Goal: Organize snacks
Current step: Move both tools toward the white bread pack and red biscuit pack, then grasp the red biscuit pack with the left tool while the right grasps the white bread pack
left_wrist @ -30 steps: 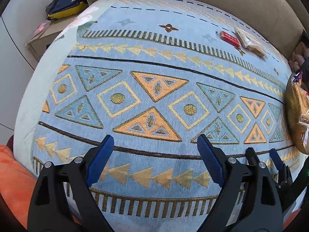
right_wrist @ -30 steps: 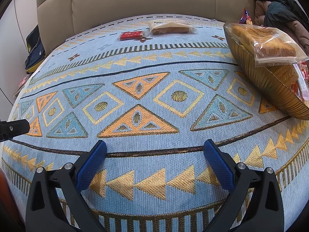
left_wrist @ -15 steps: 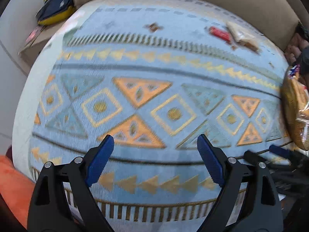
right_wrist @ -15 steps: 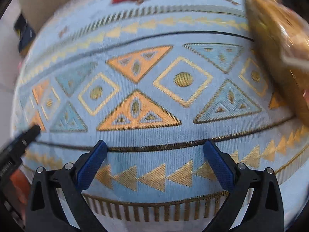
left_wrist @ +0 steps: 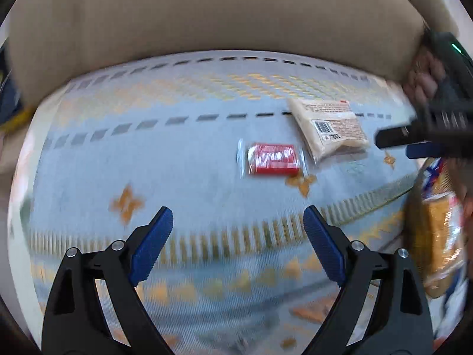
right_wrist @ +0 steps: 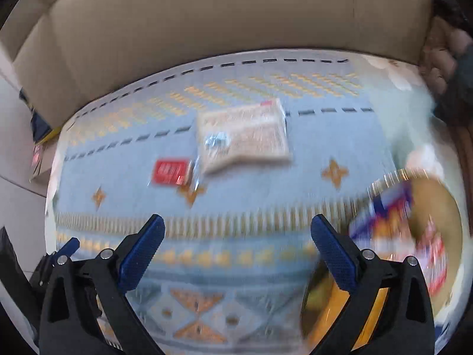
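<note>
A small red snack packet (left_wrist: 273, 159) (right_wrist: 171, 171) lies on the patterned blue cloth (left_wrist: 183, 153), with a larger beige wrapped snack (left_wrist: 329, 128) (right_wrist: 244, 136) just beyond it to the right. My left gripper (left_wrist: 238, 233) hovers open, short of the red packet, with nothing between its blue pads. My right gripper (right_wrist: 236, 236) is also open and empty, short of the beige snack. In the left wrist view the right gripper (left_wrist: 414, 143) reaches in from the right edge, near the beige snack. A golden basket (right_wrist: 452, 216) (left_wrist: 414, 236) holding wrapped bread and other packets sits at the right.
A beige sofa back (left_wrist: 207, 14) rises right behind the table's far edge. Dark clothing and a plush item (right_wrist: 443, 59) lie at the far right. A dark bag (right_wrist: 38, 124) sits off the table's left side. Both views are motion-blurred.
Both grippers have swept forward across the cloth toward its far edge; the red packet and beige snack are now much closer. Both stay open and empty.
</note>
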`<state>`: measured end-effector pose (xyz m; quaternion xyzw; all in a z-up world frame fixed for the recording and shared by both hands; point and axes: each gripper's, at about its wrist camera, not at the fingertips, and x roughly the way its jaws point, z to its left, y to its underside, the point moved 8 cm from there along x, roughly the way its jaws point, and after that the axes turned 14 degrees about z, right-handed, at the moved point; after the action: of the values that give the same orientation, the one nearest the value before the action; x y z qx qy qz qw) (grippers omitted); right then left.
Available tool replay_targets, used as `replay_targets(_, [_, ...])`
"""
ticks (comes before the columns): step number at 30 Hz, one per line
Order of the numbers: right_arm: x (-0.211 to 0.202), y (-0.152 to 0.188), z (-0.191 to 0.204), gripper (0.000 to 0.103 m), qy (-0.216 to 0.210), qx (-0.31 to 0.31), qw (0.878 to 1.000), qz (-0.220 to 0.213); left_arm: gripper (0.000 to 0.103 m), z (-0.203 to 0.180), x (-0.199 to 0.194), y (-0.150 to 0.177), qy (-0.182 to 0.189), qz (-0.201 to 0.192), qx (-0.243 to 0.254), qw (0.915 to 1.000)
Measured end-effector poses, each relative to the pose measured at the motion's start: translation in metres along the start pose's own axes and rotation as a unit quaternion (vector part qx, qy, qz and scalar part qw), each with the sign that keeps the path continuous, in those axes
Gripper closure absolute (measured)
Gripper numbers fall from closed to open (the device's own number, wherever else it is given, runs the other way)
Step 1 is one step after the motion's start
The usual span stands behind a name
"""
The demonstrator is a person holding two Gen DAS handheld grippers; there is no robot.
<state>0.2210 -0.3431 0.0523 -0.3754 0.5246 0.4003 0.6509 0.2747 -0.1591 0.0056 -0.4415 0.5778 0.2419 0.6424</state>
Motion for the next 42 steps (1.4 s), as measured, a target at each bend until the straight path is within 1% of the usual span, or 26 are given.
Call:
replay_targets(1, [0.016, -0.016, -0.006, 0.005, -0.005, 0.01, 0.999, 0.034, 0.014, -0.001, 0.006, -0.01, -0.003, -0.003, 0.01, 0.9999])
replay_targets(3, [0.035, -0.032, -0.025, 0.005, -0.05, 0.054, 0.995, 0.07, 0.014, -0.003, 0.017, -0.034, 0.013, -0.007, 0.026, 0.9996])
replay_targets(6, [0.067, -0.051, -0.045, 0.005, -0.144, 0.149, 0.972, 0.106, 0.014, -0.017, 0.034, -0.065, 0.021, -0.005, 0.073, 0.9971])
replay_targets(9, [0.09, -0.059, -0.045, 0.005, -0.203, 0.189, 0.953, 0.121, 0.015, -0.032, 0.056, -0.08, 0.014, 0.001, 0.123, 0.9924])
replay_targets(10, [0.096, -0.066, -0.043, 0.005, -0.22, 0.197, 0.948, 0.118, 0.017, -0.035, 0.062, -0.081, 0.023, 0.011, 0.13, 0.9911])
replay_targets(11, [0.099, -0.071, -0.041, 0.005, -0.22, 0.198, 0.949, 0.112, 0.019, -0.04, 0.072, -0.077, 0.04, 0.033, 0.141, 0.9887])
replay_targets(12, [0.1, -0.076, -0.041, 0.005, -0.212, 0.197, 0.951, 0.104, 0.023, -0.044, 0.079, -0.072, 0.05, 0.049, 0.149, 0.9863])
replay_targets(14, [0.101, -0.087, -0.039, 0.005, -0.192, 0.197, 0.958, 0.087, 0.023, -0.047, 0.077, -0.06, 0.058, 0.045, 0.164, 0.9838])
replay_targets(17, [0.097, -0.106, -0.037, 0.005, -0.18, 0.196, 0.962, 0.065, 0.023, -0.055, 0.066, -0.037, 0.101, 0.06, 0.189, 0.975])
replay_targets(20, [0.099, -0.122, -0.031, 0.005, -0.157, 0.186, 0.968, 0.054, 0.028, -0.062, 0.06, -0.025, 0.109, 0.072, 0.209, 0.9691])
replay_targets(21, [0.103, -0.127, -0.025, 0.005, -0.137, 0.177, 0.973, 0.054, 0.033, -0.063, 0.059, -0.025, 0.11, 0.072, 0.209, 0.9691])
replay_targets(23, [0.108, -0.129, -0.015, 0.005, -0.088, 0.158, 0.982, 0.048, 0.033, -0.067, 0.06, -0.026, 0.107, 0.069, 0.206, 0.9702])
replay_targets(24, [0.11, -0.13, -0.01, 0.005, -0.058, 0.147, 0.986, 0.043, 0.032, -0.071, 0.061, -0.026, 0.101, 0.066, 0.212, 0.9698])
replay_targets(26, [0.113, -0.133, 0.002, 0.005, 0.0, 0.127, 0.991, 0.029, 0.024, -0.082, 0.062, -0.019, 0.088, 0.06, 0.231, 0.9672])
replay_targets(27, [0.114, -0.134, 0.003, 0.005, 0.009, 0.126, 0.992, 0.025, 0.024, -0.086, 0.061, -0.014, 0.094, 0.057, 0.23, 0.9669])
replay_targets(28, [0.116, -0.137, 0.003, 0.005, 0.013, 0.135, 0.99, 0.025, 0.027, -0.088, 0.06, -0.01, 0.099, 0.055, 0.228, 0.967])
replay_targets(29, [0.118, -0.138, 0.002, 0.005, 0.015, 0.14, 0.99, 0.03, 0.032, -0.089, 0.059, -0.007, 0.088, 0.047, 0.231, 0.9678])
replay_targets(30, [0.121, -0.142, 0.005, 0.005, 0.019, 0.137, 0.99, 0.036, 0.04, -0.09, 0.057, -0.003, 0.084, 0.041, 0.234, 0.9677])
replay_targets(31, [0.126, -0.147, 0.012, 0.005, 0.031, 0.121, 0.991, 0.044, 0.049, -0.089, 0.054, 0.005, 0.094, 0.041, 0.23, 0.9677])
replay_targets(32, [0.133, -0.152, 0.026, 0.005, 0.039, 0.105, 0.993, 0.046, 0.053, -0.088, 0.051, 0.011, 0.101, 0.043, 0.224, 0.9684])
replay_targets(33, [0.134, -0.152, 0.03, 0.005, 0.041, 0.079, 0.995, 0.048, 0.06, -0.085, 0.047, 0.017, 0.106, 0.044, 0.217, 0.9694])
replay_targets(34, [0.135, -0.15, 0.033, 0.006, 0.041, 0.064, 0.996, 0.047, 0.069, -0.082, 0.043, 0.024, 0.114, 0.047, 0.21, 0.9699])
replay_targets(36, [0.135, -0.141, 0.037, 0.009, 0.042, 0.033, 0.997, 0.047, 0.079, -0.076, 0.035, 0.045, 0.127, 0.055, 0.199, 0.9702])
replay_targets(39, [0.136, -0.108, 0.049, 0.011, 0.056, -0.02, 0.997, 0.056, 0.084, -0.063, 0.023, 0.073, 0.127, 0.064, 0.171, 0.975])
replay_targets(40, [0.137, -0.097, 0.053, 0.012, 0.057, -0.034, 0.996, 0.06, 0.088, -0.059, 0.019, 0.081, 0.134, 0.068, 0.159, 0.9758])
replay_targets(42, [0.139, -0.073, 0.063, 0.012, 0.055, -0.061, 0.994, 0.068, 0.089, -0.051, 0.008, 0.103, 0.162, 0.083, 0.137, 0.9735])
